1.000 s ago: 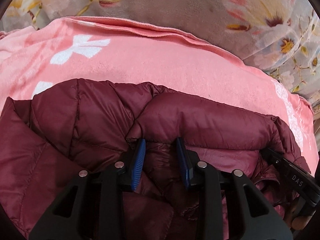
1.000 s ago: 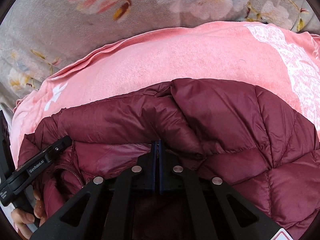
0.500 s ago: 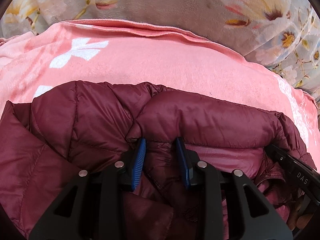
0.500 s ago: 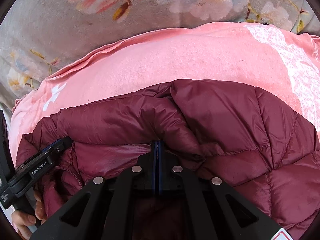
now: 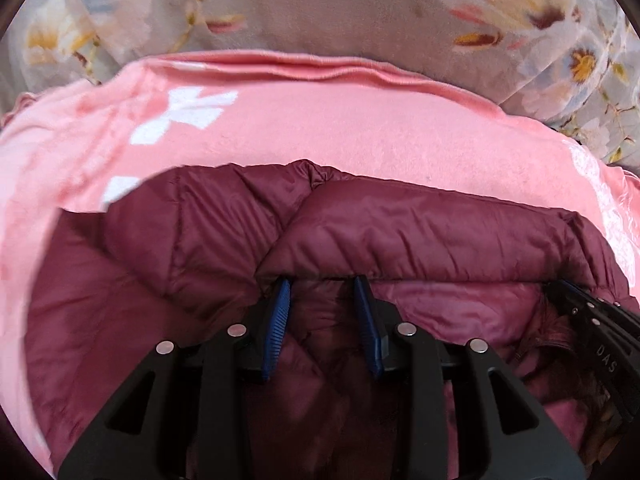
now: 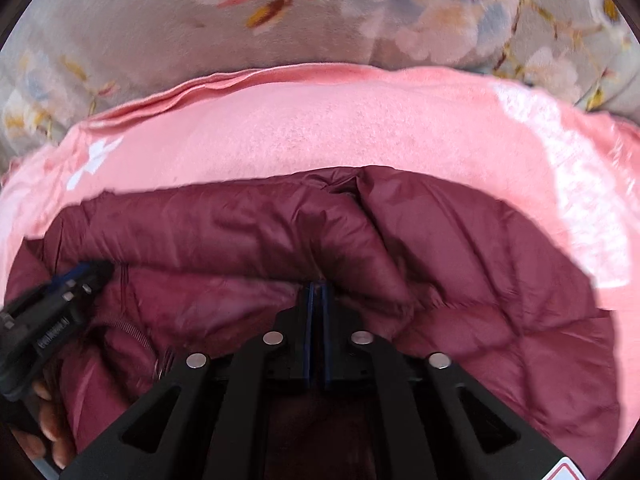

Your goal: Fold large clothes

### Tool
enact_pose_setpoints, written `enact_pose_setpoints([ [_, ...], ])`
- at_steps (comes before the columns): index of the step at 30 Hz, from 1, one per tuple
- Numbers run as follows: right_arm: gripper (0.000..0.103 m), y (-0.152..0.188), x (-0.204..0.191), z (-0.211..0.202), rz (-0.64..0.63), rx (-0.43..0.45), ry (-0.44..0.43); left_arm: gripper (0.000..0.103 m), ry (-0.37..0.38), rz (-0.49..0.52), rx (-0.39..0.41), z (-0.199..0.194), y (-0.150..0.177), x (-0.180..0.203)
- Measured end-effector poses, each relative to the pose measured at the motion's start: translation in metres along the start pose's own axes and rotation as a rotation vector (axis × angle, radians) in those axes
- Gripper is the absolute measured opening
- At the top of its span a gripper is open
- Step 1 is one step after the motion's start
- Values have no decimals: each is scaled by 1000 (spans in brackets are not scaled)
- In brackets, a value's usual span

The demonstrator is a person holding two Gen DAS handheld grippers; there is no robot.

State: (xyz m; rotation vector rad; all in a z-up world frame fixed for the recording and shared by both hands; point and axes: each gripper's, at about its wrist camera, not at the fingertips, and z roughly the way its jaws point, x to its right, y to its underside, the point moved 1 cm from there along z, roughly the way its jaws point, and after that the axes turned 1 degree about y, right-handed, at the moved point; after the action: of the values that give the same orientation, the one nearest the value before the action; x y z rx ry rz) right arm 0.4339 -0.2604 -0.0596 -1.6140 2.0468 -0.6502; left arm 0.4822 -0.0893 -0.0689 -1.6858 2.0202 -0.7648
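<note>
My right gripper (image 6: pixel 316 300) pinches the maroon puffer jacket (image 5: pixel 400 236) at lower centre; the left gripper (image 5: pixel 322 296) stays spread (fabric between). Jacket has slid lower over the pink blanket (image 5: pixel 340 128) — fold advancing.

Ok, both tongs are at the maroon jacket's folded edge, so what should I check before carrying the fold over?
1. Right tongs pinching fabric: ok, pads together on the jacket.
2. Left tongs gripping: not ok, pads apart with fabric between.
3. Landing area on pink blanket: ok, bare ahead of the jacket.
4. Both tongs on the same layer: cannot tell.
5. Zipper free of snags: cannot tell.
</note>
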Motion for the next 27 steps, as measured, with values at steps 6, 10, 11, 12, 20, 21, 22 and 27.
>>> enact_pose_setpoints([
  [6,54,53,32,-120,-47,85,-52,69,106,-28,30,-86,19,-36],
  [10,65,123,74,-195,-71,102,-55,87,169,-58,3,-160,63,-92],
  [11,66,142,86,-211,-64,99,-65,90,178,-73,-11,-173,75,-105],
  [12,68,167,101,-229,-45,94,-73,90,196,-93,-28,-185,89,-120],
  [20,73,316,172,-276,259,-59,-178,90,241,-312,-169,-236,229,-218],
  [21,73,328,174,-276,295,-66,-203,90,245,-320,-173,-239,240,-220],
  [22,73,338,174,-274,322,-72,-231,90,263,-340,-181,-239,252,-221],
  [27,68,357,158,-269,366,-52,-283,81,289,-364,-141,-248,273,-210],
])
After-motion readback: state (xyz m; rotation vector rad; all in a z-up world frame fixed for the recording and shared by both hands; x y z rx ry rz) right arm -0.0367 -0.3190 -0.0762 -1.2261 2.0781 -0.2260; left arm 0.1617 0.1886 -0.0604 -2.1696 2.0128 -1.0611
